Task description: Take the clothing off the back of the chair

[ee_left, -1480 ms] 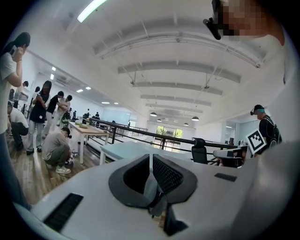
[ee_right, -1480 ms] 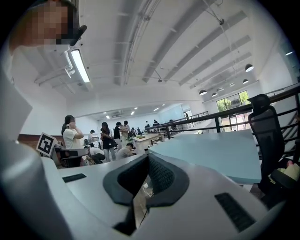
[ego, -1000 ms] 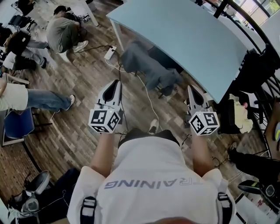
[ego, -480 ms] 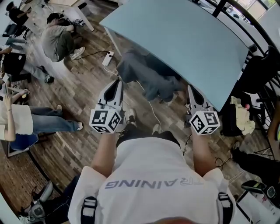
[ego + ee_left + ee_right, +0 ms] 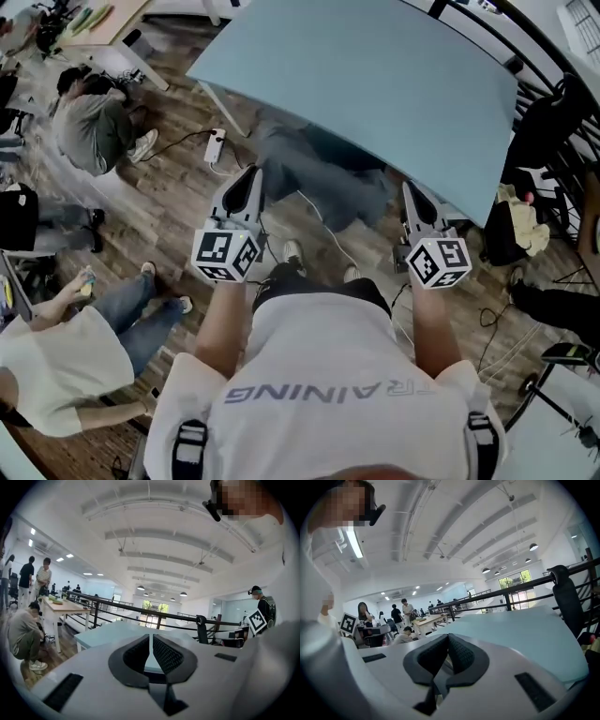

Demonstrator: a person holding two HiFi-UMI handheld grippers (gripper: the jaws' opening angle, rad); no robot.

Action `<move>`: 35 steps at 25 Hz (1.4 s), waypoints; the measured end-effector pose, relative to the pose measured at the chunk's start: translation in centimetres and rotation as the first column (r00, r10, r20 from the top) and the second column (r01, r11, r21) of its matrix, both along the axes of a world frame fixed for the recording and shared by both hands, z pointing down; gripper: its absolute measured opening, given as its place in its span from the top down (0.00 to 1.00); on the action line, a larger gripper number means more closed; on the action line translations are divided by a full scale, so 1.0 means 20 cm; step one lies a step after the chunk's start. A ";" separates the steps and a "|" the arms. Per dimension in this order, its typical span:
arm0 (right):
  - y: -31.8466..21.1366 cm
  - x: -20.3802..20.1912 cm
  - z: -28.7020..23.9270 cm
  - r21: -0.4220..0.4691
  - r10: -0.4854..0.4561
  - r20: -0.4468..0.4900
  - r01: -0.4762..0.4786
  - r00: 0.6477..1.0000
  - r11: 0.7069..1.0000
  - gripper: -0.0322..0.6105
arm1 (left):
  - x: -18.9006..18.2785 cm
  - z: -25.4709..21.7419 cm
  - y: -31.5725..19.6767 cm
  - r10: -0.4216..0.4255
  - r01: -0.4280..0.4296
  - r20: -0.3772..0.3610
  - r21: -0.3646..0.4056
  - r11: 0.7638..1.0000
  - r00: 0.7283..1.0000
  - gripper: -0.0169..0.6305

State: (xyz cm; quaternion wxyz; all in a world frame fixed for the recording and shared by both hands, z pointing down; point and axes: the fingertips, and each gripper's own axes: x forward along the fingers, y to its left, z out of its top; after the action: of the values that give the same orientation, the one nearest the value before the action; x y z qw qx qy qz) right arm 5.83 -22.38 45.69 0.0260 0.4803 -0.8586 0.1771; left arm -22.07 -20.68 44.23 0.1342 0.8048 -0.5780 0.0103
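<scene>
A grey garment (image 5: 323,178) hangs over the back of a chair tucked under the near edge of the light blue table (image 5: 394,84); the chair itself is almost wholly hidden. My left gripper (image 5: 250,175) is held out just left of the garment, its jaws shut and empty. My right gripper (image 5: 411,190) is at the garment's right end, also shut on nothing. In the left gripper view the shut left gripper (image 5: 150,638) points over the table (image 5: 110,632). In the right gripper view the shut right gripper (image 5: 448,638) faces the table (image 5: 525,634) too.
A black office chair (image 5: 551,127) stands at the table's right end, with a yellow cloth (image 5: 525,220) on a seat below it. A power strip (image 5: 217,145) and cables lie on the wood floor. One person (image 5: 94,122) crouches at left, another (image 5: 56,356) stands at lower left.
Both grippers have advanced with me toward the table; the table edge and the draped garment now lie closer under them. The bystanders have slid left and down in view.
</scene>
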 end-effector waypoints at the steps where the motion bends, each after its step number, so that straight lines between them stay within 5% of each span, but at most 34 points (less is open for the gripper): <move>1: 0.00 -0.03 0.00 -0.002 0.019 0.000 -0.019 1.000 1.000 0.92 | -0.03 0.01 -0.03 0.021 -0.021 0.001 -0.003 1.000 1.000 0.90; 9: 0.00 -0.07 0.05 -0.034 0.136 -0.031 -0.137 0.990 0.990 0.92 | -0.05 0.10 -0.21 0.171 -0.172 -0.015 -0.046 0.984 0.985 0.88; 13: -0.01 -0.10 0.20 -0.119 0.078 -0.107 -0.090 0.991 0.989 0.65 | 0.00 0.28 -0.25 0.255 -0.255 -0.025 -0.159 0.954 0.967 0.57; 19: 0.04 -0.14 0.61 -0.341 -0.061 -0.228 -0.021 0.972 0.940 0.45 | -0.02 0.71 -0.26 0.345 -0.293 0.084 -0.368 0.882 0.935 0.45; 27: 0.11 -0.16 1.15 -0.540 -0.169 -0.371 -0.064 0.913 0.839 0.41 | -0.02 1.24 -0.25 0.423 -0.269 0.143 -0.585 0.765 0.895 0.43; 31: 0.13 -0.12 1.34 -0.577 -0.204 -0.463 -0.118 0.863 0.808 0.39 | -0.02 1.51 -0.22 0.483 -0.263 0.150 -0.682 0.682 0.863 0.43; 33: 0.13 -0.12 1.40 -0.586 -0.207 -0.477 -0.133 0.854 0.799 0.38 | -0.03 1.60 -0.23 0.485 -0.242 0.161 -0.707 0.665 0.860 0.43; 35: 0.11 -0.14 1.44 -0.584 -0.192 -0.476 -0.144 0.858 0.799 0.38 | -0.07 1.64 -0.27 0.458 -0.205 0.185 -0.708 0.675 0.869 0.43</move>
State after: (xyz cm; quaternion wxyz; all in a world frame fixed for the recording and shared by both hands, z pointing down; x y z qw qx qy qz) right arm 3.02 -20.23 74.40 0.4064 0.4648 -0.7250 0.3052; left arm -23.41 -26.00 77.00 0.3046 0.7797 -0.3904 0.3832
